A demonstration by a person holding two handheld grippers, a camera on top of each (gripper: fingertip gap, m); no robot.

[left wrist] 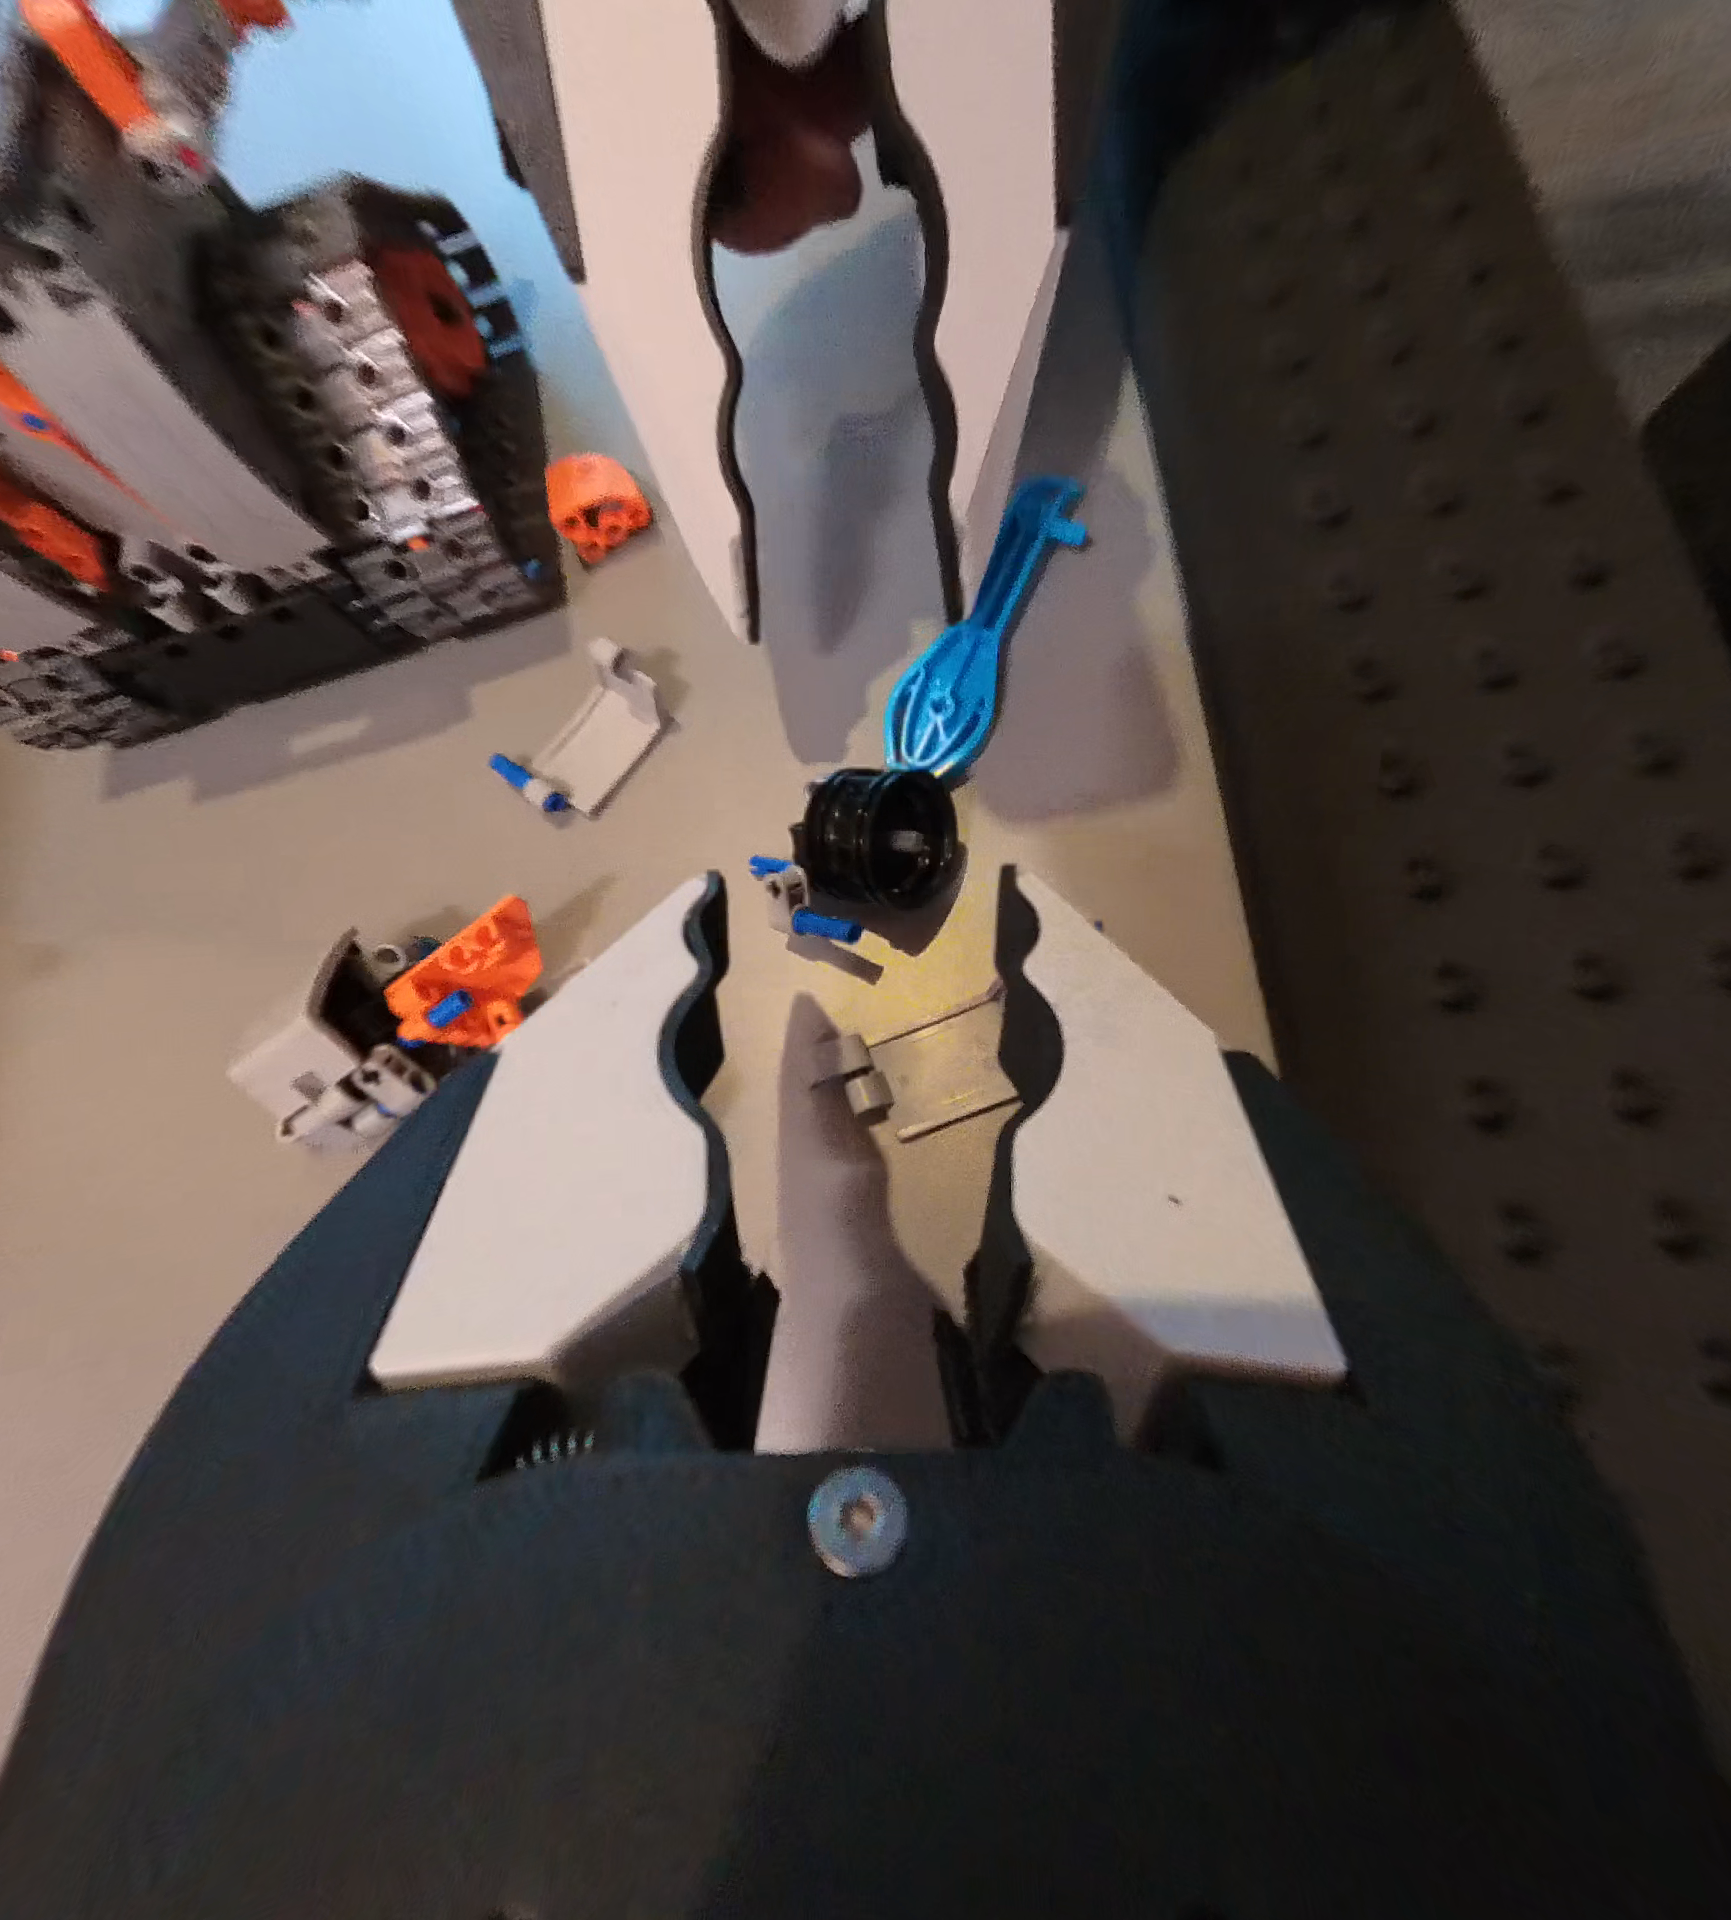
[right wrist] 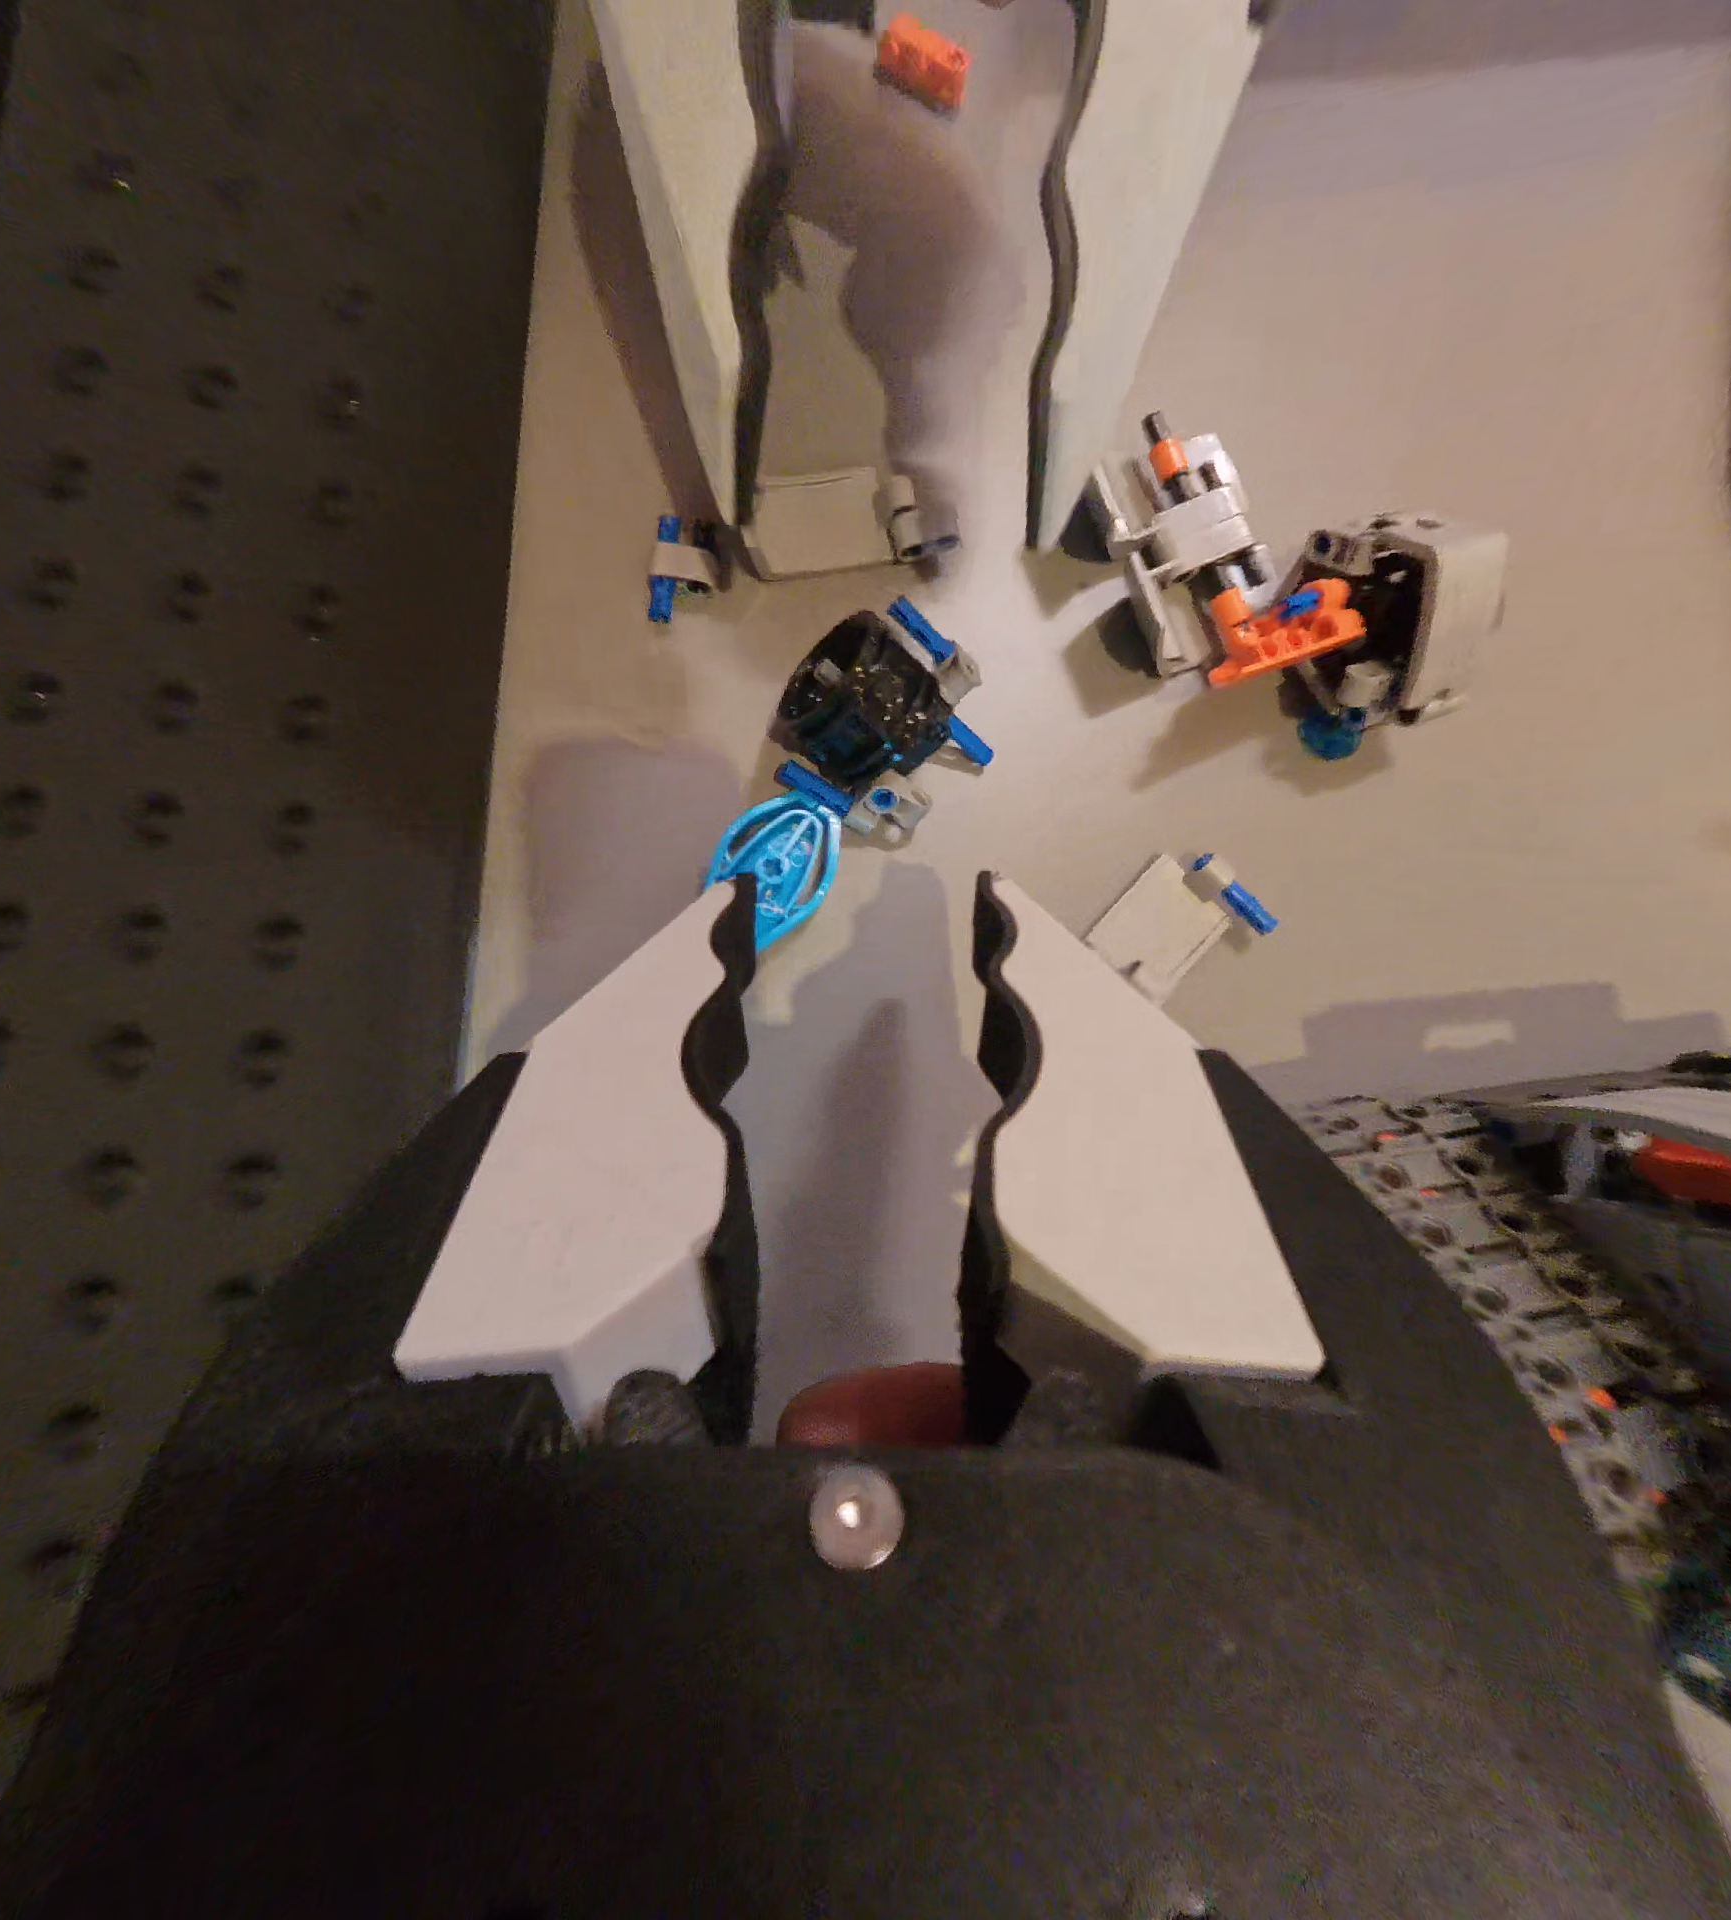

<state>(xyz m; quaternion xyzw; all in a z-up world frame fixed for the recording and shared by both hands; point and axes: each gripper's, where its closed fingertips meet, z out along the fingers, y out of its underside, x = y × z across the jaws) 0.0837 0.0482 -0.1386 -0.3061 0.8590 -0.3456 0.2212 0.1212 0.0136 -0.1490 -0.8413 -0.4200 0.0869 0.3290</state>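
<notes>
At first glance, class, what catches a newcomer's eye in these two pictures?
The translucent bright blue plastic blade piece stands out, lying on the beige table beside the black ribbed wheel hub. The open right gripper hovers just before it. The open left gripper faces it across a flat grey hinged panel.

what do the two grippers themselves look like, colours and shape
Both match: the left gripper and right gripper each have a matte black body with a silver screw at its centre, and two pale grey wedge-shaped fingers lined inside with wavy black pads. No cables or sleeves show.
</notes>
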